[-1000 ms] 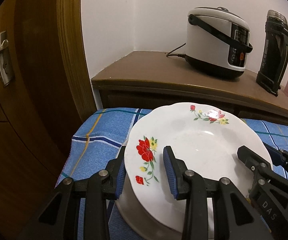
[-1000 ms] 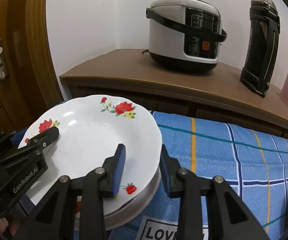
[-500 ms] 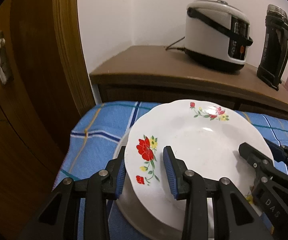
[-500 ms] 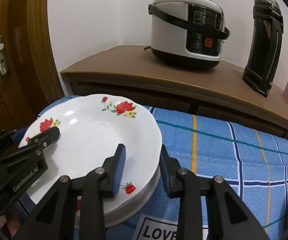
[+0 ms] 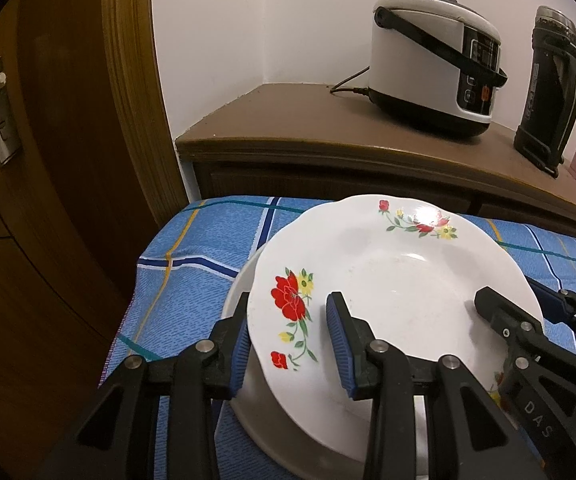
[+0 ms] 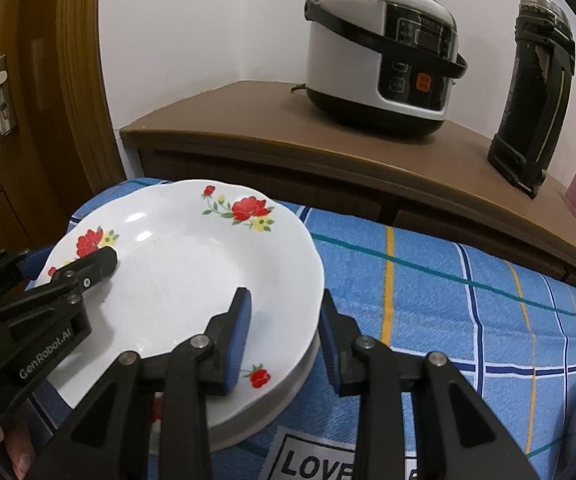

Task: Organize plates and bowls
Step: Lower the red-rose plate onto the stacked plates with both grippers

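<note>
The flowered plate (image 5: pixel 399 292) sits on top of a plain white dish (image 6: pixel 284 396) on the blue checked cloth (image 6: pixel 467 312). The left gripper (image 5: pixel 291 344) pinches its left rim; the right gripper (image 6: pixel 284 336) pinches the opposite rim. A rice cooker (image 6: pixel 379 76) stands on the wooden cabinet (image 6: pixel 248 120) behind.

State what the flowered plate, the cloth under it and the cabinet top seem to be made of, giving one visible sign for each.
Plate: probably glazed ceramic, possibly melamine; glossy white with a bright glare spot and printed red flowers.
Cloth: woven fabric, matt; visible weave texture and checked stripes.
Cabinet top: wood or wood-look laminate, satin brown; smooth, with a moulded edge.
</note>
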`<control>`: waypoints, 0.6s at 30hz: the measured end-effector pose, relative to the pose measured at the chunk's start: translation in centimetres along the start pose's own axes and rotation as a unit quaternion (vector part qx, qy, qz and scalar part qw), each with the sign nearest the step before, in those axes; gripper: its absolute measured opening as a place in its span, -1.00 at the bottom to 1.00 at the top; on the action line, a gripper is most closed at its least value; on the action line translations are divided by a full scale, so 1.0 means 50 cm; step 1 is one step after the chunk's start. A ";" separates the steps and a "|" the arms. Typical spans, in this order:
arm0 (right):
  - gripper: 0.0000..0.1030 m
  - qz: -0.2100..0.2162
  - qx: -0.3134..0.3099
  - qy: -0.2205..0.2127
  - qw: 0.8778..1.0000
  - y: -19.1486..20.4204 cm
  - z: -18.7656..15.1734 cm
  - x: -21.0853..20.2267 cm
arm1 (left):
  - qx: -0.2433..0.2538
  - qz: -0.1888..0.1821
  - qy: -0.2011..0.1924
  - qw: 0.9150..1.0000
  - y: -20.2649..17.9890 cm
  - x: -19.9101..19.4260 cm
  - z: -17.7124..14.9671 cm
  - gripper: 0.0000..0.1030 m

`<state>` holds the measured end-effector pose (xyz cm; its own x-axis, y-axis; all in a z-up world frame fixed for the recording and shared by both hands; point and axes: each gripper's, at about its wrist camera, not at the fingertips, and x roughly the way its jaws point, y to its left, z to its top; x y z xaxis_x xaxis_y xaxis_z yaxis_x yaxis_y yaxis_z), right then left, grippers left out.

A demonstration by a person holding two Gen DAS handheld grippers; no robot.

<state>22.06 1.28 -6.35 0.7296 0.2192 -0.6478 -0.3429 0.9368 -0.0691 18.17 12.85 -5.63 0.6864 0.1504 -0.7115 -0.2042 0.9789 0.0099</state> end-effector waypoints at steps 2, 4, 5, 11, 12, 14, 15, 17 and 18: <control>-0.35 -0.001 -0.002 0.000 1.000 0.000 0.000 0.000 | 0.001 0.000 0.002 1.000 0.001 0.002 0.001 -0.25; -0.35 0.000 -0.002 -0.001 1.000 0.000 0.000 0.000 | 0.001 -0.001 0.002 1.000 0.001 0.002 0.001 -0.25; -0.35 -0.001 -0.003 -0.002 1.000 0.000 0.000 -0.001 | 0.001 0.000 0.002 1.000 0.001 0.002 0.001 -0.25; -0.35 -0.002 -0.007 -0.001 1.000 0.001 -0.001 0.000 | 0.001 -0.001 0.008 1.000 0.000 0.006 0.001 -0.25; -0.35 -0.001 -0.007 -0.001 1.000 0.001 -0.001 0.000 | 0.001 -0.001 0.008 1.000 0.000 0.006 0.001 -0.25; -0.35 -0.002 -0.009 -0.002 1.000 0.001 -0.001 0.000 | 0.002 -0.001 0.008 1.000 0.001 0.006 0.002 -0.25; -0.35 -0.001 -0.009 -0.001 1.000 0.001 0.000 0.001 | 0.002 -0.001 0.009 1.000 0.002 0.006 0.002 -0.24; -0.35 0.000 -0.009 0.002 1.000 -0.001 0.000 0.003 | 0.004 -0.002 0.013 1.000 0.000 0.009 0.002 -0.21; -0.35 0.001 -0.008 0.002 1.000 -0.001 0.000 0.003 | 0.004 -0.002 0.013 1.000 0.001 0.009 0.001 -0.21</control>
<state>22.18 1.24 -6.43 0.7273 0.2193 -0.6504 -0.3536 0.9319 -0.0812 18.53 12.95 -5.92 0.6681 0.1426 -0.7302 -0.1958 0.9806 0.0123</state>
